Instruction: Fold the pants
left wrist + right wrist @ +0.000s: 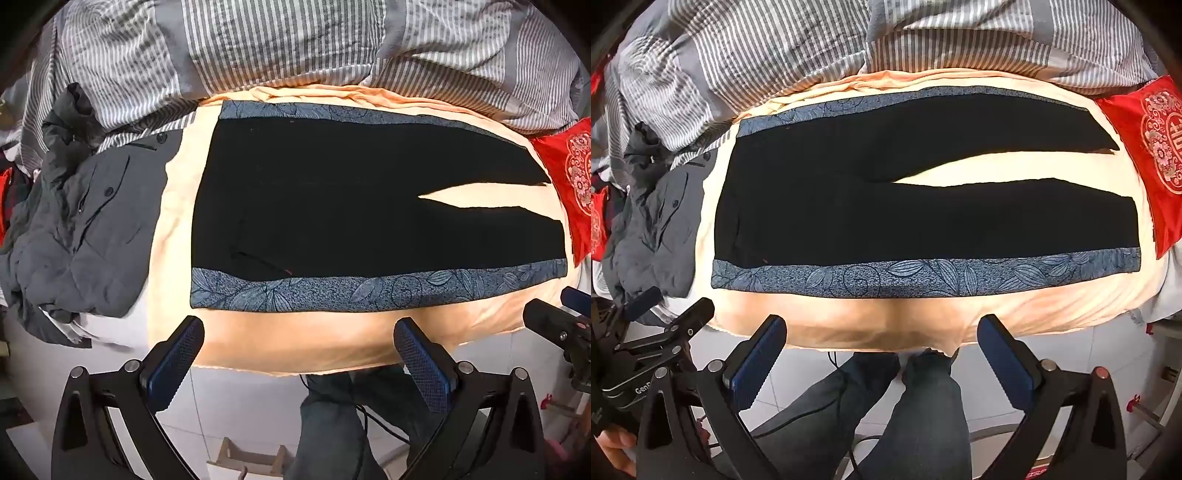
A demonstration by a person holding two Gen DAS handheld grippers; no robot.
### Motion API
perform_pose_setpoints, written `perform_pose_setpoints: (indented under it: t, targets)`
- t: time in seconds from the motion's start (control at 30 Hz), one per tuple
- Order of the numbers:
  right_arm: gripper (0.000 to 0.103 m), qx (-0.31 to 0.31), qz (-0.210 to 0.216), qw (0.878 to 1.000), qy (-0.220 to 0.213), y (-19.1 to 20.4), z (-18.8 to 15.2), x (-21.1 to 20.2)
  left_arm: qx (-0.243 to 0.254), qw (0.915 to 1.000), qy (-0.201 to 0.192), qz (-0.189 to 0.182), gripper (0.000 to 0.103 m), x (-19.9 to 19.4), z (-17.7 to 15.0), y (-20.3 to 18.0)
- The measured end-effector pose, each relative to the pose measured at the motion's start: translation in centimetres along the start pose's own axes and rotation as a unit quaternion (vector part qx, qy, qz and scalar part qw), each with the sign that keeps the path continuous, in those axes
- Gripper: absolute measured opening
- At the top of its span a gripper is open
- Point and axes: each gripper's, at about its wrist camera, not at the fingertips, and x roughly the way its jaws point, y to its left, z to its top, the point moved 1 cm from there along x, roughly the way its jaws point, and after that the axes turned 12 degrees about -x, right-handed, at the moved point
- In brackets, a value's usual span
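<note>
We see a grey jacket [85,229] at left, then black pants [332,206] flat on the peach sheet [295,339], legs toward a red pillow [569,184]. Left claw [299,354] and right claw [882,350] both released, above the bed edge, grasping nothing.

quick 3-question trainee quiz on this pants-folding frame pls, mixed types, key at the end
1. True or false: the pants already lie folded in half.
2. Which way do the pant legs point in both views? A) toward the red cushion B) toward the grey jacket C) toward the striped duvet
3. Fill in: the left gripper and right gripper are both ____, holding nothing.

Key: 1 false, they lie flat with legs apart; 2 A; 3 open.
</note>
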Motion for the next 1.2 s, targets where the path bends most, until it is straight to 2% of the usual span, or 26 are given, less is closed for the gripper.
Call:
perform_pose_setpoints:
  t: [0.3,0.83,1.2]
  targets:
    - [0.103,0.001,0.001,1.0,-0.002,-0.32,0.19,-0.17,0.007,0.9998,0.017,0.005,0.103,0.32,-0.06,-0.48]
    - [0.103,0.007,-0.003,1.0,-0.001,-0.57,0.36,-0.17,0.005,1.0,-0.004,-0.002,0.103,-0.41,0.31,-0.49]
    - [0.103,0.009,-0.005,1.0,-0.001,-0.39,0.34,-0.12,0.013,0.9999,0.002,-0.003,0.103,-0.17,0.34,-0.73]
